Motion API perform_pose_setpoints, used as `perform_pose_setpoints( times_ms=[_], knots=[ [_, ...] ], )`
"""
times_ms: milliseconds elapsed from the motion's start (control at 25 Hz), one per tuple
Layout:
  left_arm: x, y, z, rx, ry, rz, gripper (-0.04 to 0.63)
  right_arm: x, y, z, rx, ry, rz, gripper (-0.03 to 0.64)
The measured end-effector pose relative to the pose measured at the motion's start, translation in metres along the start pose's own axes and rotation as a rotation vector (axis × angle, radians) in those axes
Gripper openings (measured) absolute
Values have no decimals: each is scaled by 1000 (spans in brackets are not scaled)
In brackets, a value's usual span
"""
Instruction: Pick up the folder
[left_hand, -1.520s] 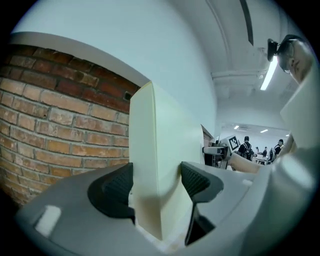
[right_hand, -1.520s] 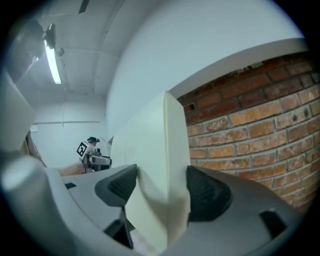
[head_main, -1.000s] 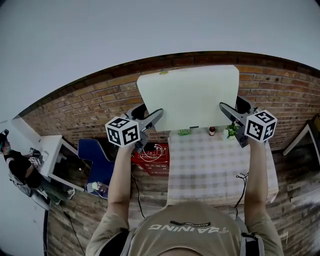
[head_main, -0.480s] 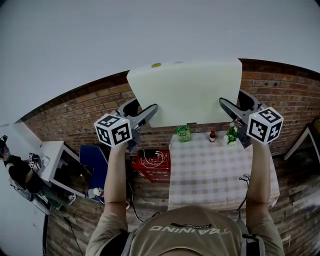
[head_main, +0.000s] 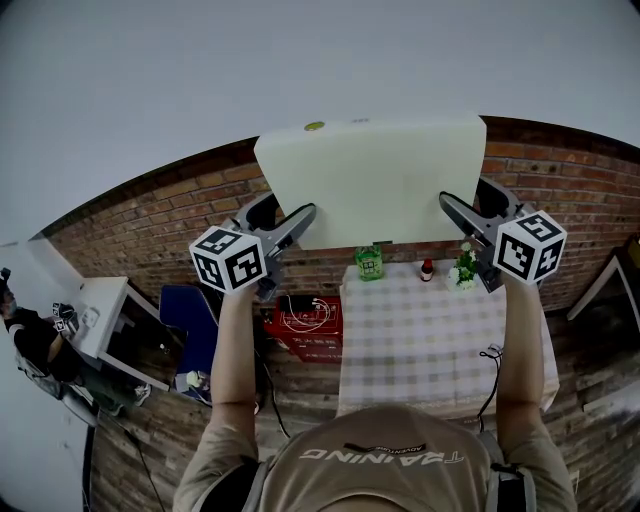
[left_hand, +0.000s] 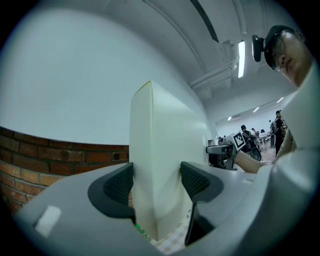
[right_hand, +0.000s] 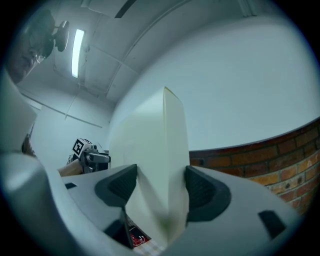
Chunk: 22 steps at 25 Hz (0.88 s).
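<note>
the only word that reads is "training", in pale capitals and upside down in the head view, on the person's shirt (head_main: 380, 458), below and between the left tongs (head_main: 305, 215) and the right tongs (head_main: 447, 203). the smaller line beside it is too fine to read. each tongs' cube bears black-and-white square markers, no letters. the sticker (head_main: 314, 126) on the folder (head_main: 370, 185) and the green item (head_main: 369, 263) on the bench (head_main: 440, 340) cannot be read.

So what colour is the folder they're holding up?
The folder is plain pale cream; the head view shows it best.
</note>
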<state>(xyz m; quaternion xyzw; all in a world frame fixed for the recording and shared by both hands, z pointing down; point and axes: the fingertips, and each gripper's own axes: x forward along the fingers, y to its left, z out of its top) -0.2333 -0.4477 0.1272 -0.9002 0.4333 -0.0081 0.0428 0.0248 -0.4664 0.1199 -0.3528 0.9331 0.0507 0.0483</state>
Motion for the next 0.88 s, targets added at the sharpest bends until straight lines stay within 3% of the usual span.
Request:
perform_pose_setpoints(
  times_ms=[520,880],
  knots=[
    [-7,-7,30,36,-50,8,304,-7,5,22,-2,-47,11,296],
    [-5,-4,10,6,-33,10,304,-3,3,6,-1,-11,23,296]
  ],
)
